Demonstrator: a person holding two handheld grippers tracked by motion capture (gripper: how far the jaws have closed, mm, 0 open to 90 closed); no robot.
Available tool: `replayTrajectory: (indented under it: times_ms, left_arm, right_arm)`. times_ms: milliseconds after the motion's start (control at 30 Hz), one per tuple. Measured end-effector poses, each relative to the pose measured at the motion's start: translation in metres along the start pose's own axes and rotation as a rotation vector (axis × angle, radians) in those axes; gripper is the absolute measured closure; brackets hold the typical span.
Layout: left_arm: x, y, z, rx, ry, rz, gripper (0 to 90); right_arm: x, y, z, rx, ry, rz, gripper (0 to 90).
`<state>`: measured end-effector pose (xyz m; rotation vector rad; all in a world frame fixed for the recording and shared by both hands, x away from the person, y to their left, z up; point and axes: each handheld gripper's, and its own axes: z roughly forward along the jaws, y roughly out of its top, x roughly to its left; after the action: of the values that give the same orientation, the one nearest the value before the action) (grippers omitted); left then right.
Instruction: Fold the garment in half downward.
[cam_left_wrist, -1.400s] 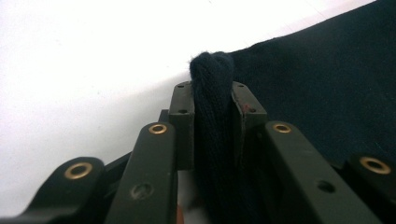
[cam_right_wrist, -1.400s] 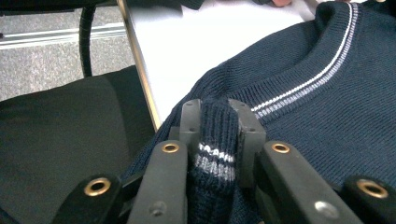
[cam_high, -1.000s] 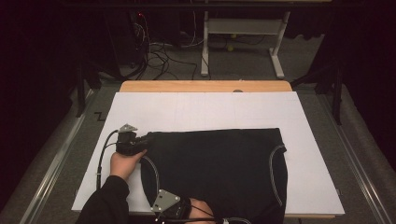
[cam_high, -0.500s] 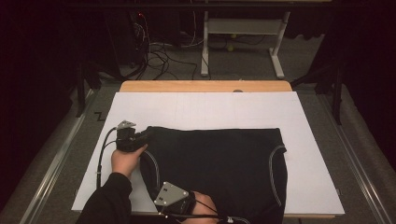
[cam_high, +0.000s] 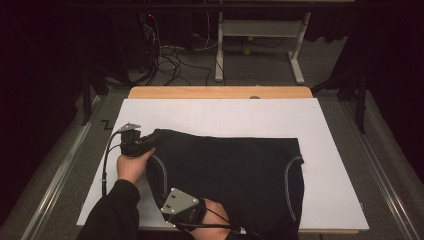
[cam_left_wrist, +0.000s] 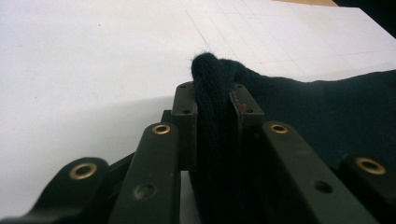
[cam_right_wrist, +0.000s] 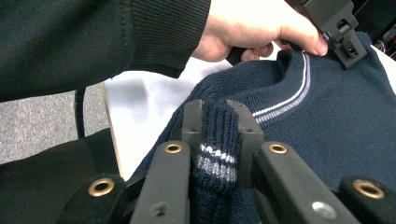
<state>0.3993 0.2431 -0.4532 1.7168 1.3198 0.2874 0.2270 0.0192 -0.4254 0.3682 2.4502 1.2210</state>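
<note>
The left gripper (cam_high: 142, 146) sits at the far left corner of the dark navy knitted sweater with pale stripe trim (cam_high: 230, 175). Its jaws are clamped on a bunched fold of that knit, which rises between the pads and shows above them in the left gripper view (cam_left_wrist: 215, 93). The white paper sheet covering the table (cam_high: 220, 117) extends beyond and to the left of this gripper.

The sweater lies flat on the sheet, spreading rightward from the left gripper and beyond the right gripper.

The right gripper (cam_high: 186, 211) sits at the sweater's near edge, nearer the person than the left gripper. Its jaws are pressed together on a ribbed, striped piece of the knit (cam_right_wrist: 215, 149). The left hand (cam_right_wrist: 254, 28) appears beyond it, at the striped neckline.
</note>
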Motion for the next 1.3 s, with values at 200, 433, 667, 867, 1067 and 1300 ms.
replayTrajectory:
  times_ms: [200,433,667,867,1067,1300]
  left_arm:
    - [0.004,0.001,-0.004,-0.011,0.006,-0.010,72.0]
    - [0.013,0.003,-0.011,-0.015,0.023,-0.013,73.1]
    - [0.026,0.005,-0.024,-0.026,0.049,-0.022,73.3]
    - [0.037,0.004,-0.038,-0.028,0.072,-0.025,73.3]
    - [0.044,0.004,-0.046,-0.023,0.083,-0.024,73.3]
    - [0.050,-0.002,-0.044,-0.016,0.082,-0.031,73.3]
  right_arm:
    - [0.000,0.005,0.004,-0.004,0.006,-0.001,80.2]
    - [0.001,0.014,0.013,-0.011,0.023,-0.003,80.2]
    - [0.006,0.027,0.027,-0.021,0.042,-0.014,80.2]
    - [0.013,0.038,0.038,-0.031,0.060,-0.032,80.2]
    - [0.017,0.044,0.047,-0.036,0.082,-0.023,80.1]
    - [0.020,0.042,0.052,-0.034,0.089,-0.026,80.1]
